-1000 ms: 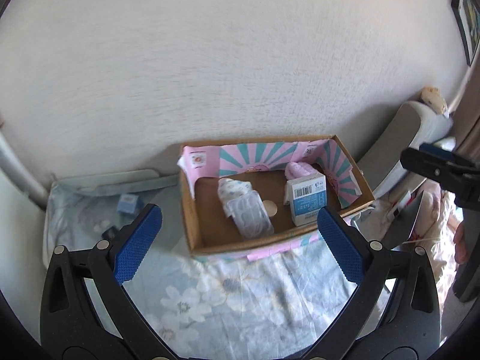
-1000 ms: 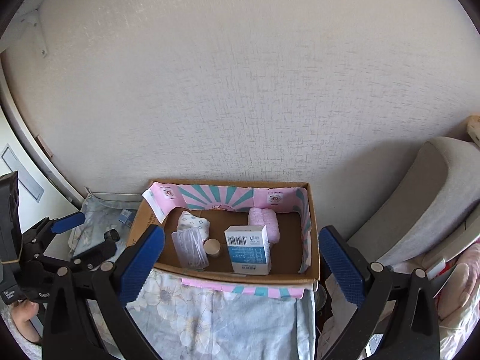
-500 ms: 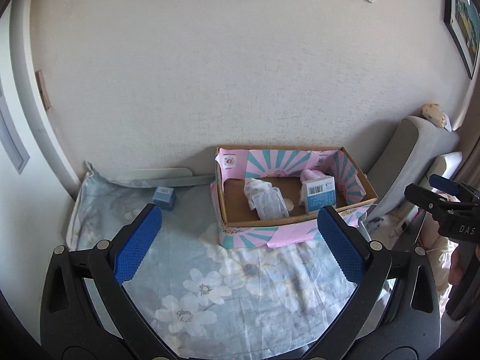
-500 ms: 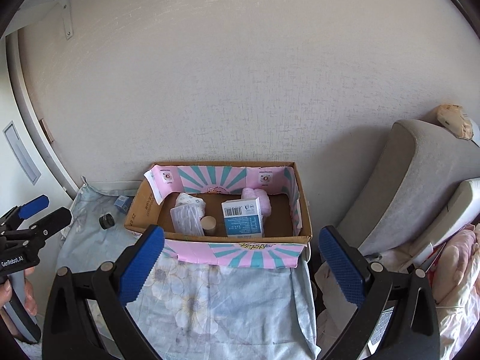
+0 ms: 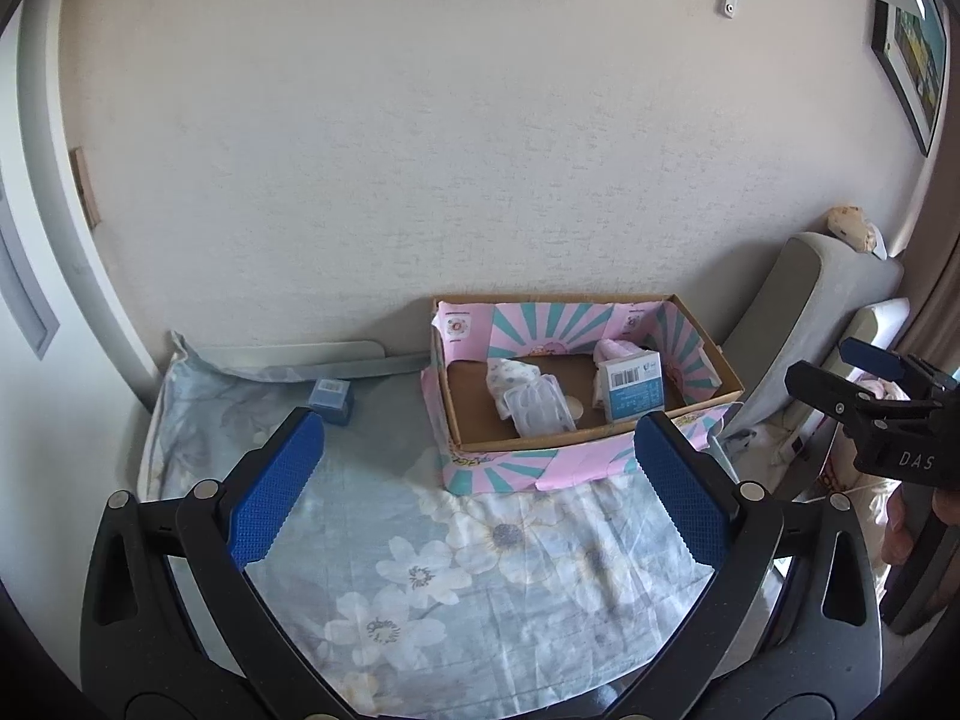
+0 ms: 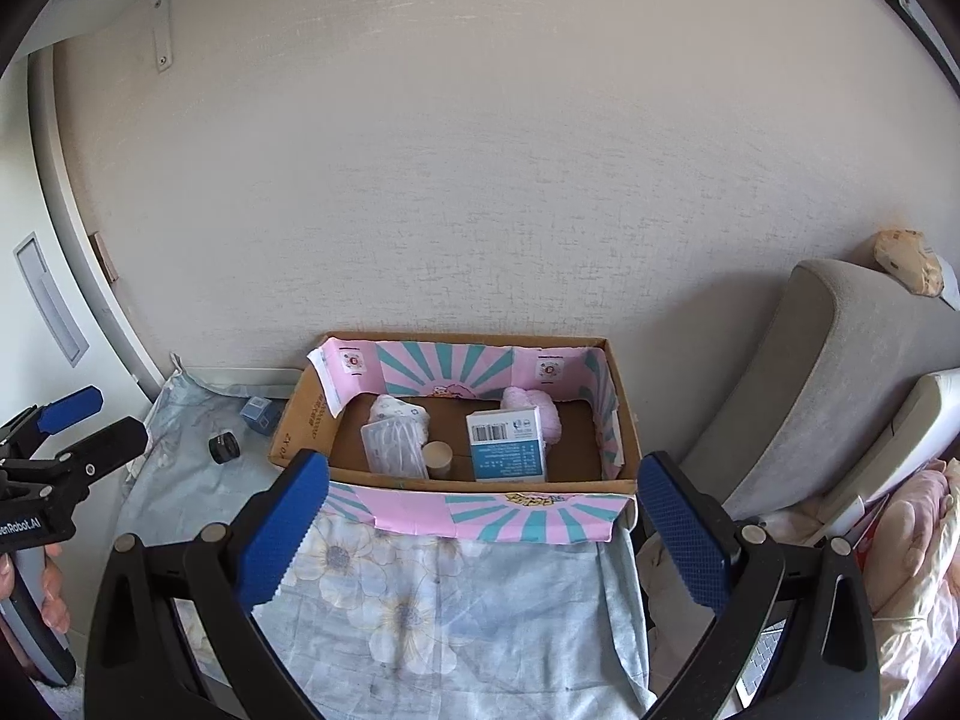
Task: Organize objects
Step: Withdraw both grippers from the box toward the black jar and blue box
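A cardboard box (image 5: 714,372) (image 6: 624,420) with pink and teal lining stands against the wall on a floral cloth. It holds a blue-white carton (image 5: 633,387) (image 6: 507,447), a clear plastic pack (image 5: 537,411) (image 6: 393,447), a pink bundle (image 6: 537,405) and a small round lid (image 6: 438,459). A small blue box (image 5: 330,399) (image 6: 261,411) and a black cap (image 6: 224,447) lie left of the box. My left gripper (image 5: 474,480) is open and empty, back from the box. My right gripper (image 6: 480,516) is open and empty.
The floral cloth (image 5: 432,570) covers a low table. A grey chair (image 6: 840,372) stands at the right, with pink fabric (image 6: 918,540) below it. A white tray edge (image 5: 300,354) lies by the wall at back left.
Both grippers have pulled back and up from the box, which now looks smaller and farther. Both stay open.
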Tool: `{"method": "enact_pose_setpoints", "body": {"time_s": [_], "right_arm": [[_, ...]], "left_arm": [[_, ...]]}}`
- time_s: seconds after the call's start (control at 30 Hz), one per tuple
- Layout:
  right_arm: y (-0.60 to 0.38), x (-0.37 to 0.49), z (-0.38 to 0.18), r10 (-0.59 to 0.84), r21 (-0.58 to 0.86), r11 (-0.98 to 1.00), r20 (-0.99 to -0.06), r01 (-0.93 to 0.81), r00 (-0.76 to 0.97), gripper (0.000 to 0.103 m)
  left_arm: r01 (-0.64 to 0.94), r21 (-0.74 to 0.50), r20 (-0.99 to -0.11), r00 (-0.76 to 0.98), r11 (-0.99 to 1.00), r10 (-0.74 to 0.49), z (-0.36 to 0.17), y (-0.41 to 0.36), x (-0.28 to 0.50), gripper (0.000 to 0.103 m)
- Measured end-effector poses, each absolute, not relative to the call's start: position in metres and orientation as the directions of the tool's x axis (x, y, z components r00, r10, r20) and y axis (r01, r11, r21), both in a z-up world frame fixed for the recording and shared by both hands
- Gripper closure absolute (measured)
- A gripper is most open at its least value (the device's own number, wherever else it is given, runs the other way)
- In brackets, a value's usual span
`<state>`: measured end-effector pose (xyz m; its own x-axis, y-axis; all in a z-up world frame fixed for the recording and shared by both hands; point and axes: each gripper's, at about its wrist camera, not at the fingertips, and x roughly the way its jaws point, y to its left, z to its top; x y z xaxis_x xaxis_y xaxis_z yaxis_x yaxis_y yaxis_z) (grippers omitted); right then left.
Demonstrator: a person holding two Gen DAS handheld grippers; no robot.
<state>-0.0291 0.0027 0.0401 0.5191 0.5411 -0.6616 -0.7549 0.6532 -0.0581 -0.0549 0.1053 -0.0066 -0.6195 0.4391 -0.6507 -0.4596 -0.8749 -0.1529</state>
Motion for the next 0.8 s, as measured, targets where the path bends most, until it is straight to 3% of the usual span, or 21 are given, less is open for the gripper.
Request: {"method": "enact_pose_setpoints", "body": {"time_s": [0.8], "right_arm": [[0.104, -0.106, 0.025, 0.642, -0.02, 0.491, -0.667, -0.871, 0.377, 0.0]], "left_arm": [[-0.397, -0.112, -0.631, -0.68, -0.911, 0.373, -0.01, -0.004, -0.062, 0.0]]}}
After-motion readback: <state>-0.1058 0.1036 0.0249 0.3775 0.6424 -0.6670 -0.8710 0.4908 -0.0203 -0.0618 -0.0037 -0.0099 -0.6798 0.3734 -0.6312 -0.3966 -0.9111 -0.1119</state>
